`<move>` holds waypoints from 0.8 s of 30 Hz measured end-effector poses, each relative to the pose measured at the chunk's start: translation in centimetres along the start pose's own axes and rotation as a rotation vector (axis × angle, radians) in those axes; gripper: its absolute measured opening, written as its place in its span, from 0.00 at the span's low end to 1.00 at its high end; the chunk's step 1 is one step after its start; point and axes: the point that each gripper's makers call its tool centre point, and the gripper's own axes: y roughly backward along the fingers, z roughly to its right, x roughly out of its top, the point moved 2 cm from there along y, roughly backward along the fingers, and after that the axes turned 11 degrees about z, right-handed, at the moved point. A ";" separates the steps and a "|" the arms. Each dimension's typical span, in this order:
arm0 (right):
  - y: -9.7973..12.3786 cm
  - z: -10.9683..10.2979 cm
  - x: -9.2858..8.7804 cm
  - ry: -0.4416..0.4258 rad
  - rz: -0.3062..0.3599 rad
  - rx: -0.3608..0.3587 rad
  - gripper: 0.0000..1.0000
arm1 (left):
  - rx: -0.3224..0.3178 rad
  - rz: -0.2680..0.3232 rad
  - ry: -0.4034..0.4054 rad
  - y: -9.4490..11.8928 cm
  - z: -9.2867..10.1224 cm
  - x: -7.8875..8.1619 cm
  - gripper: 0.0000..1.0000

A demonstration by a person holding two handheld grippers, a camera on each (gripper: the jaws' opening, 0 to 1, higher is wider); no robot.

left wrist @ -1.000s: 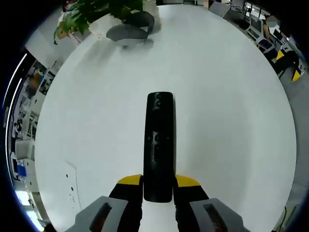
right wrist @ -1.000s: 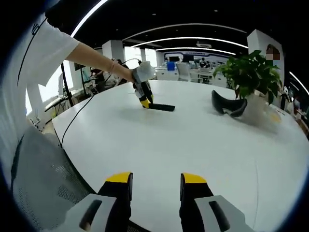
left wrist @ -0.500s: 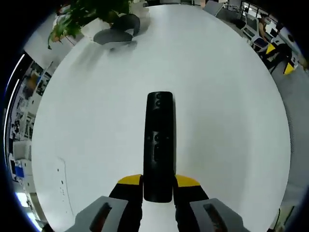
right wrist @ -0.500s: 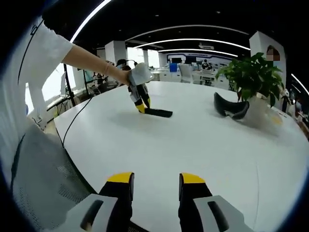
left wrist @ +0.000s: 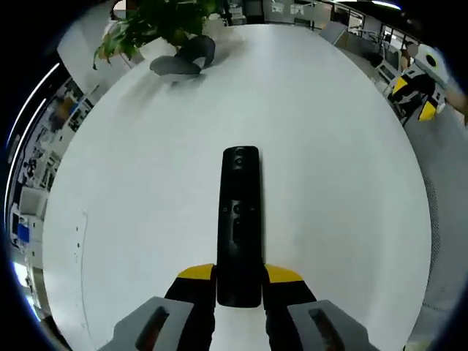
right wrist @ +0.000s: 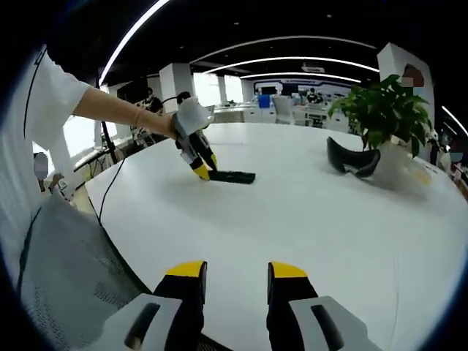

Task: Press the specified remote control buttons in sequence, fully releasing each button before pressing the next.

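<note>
Left gripper (left wrist: 240, 281) jaws clamped on near end of remote (left wrist: 240, 219), lying along frame centre on white table (left wrist: 344, 161). Right gripper (right wrist: 234, 274) jaws apart, holding nothing, at frame bottom. Plant (right wrist: 380, 113) upper right.

left claw (right wrist: 199, 173) and remote (right wrist: 231, 177) lower, nearer the table (right wrist: 307, 212) edge

My left gripper (left wrist: 239, 281) clamps the near end of the remote (left wrist: 240, 219), which lies on the table (left wrist: 336, 168). Beyond it stands a plant (left wrist: 157, 18), a headset (left wrist: 183, 58) beside it.
</note>
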 end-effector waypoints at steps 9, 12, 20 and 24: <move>-0.1 -0.3 -0.4 -0.008 -0.024 0.026 0.29 | 0.017 0.044 0.029 0.6 3.2 -0.6 0.24; -0.1 -0.2 -0.4 -0.023 -0.016 0.024 0.29 | 0.025 0.058 0.051 0.8 4.0 -0.7 0.24; -0.1 -0.3 -0.5 -0.026 -0.021 0.028 0.28 | 0.019 0.096 0.077 1.6 7.9 -1.5 0.24; -0.1 -0.6 -0.5 -0.012 -0.022 0.044 0.27 | 0.012 0.115 0.082 1.9 9.5 -1.7 0.24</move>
